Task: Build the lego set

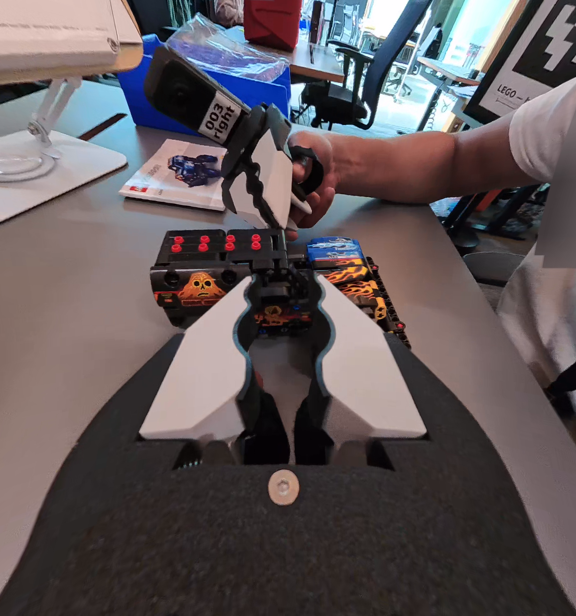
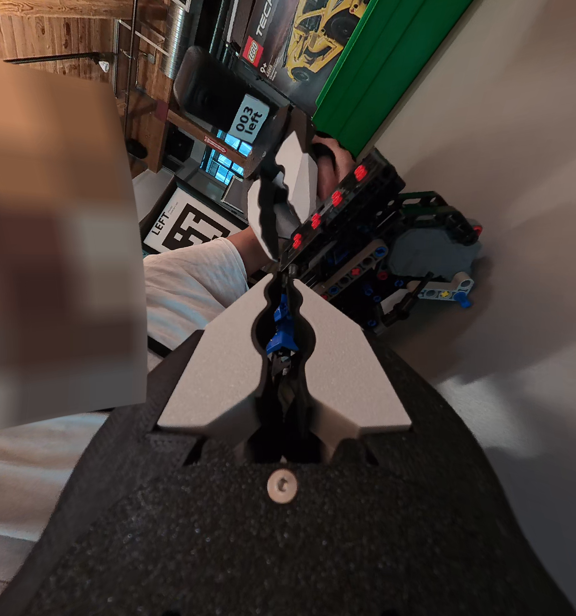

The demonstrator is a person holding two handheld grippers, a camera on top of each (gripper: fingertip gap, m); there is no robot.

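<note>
Black brick model [image 1: 246, 276] straddled by left gripper [image 1: 285, 283]; right gripper [image 2: 285, 278] fingers pinch its edge.

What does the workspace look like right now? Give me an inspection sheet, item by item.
Surface: grey table, mostly bare.
Job's things: brick-built model, black with red pins and flame stickers, resting on the table.
Clutter: instruction booklet, blue bin, white stand base.
Grippers: left gripper open around the model's middle; right gripper shut on a thin black part of the model's top.
Cables: nothing seen.
Surroundings: office chair, desks behind; boxed set, green board.
</note>
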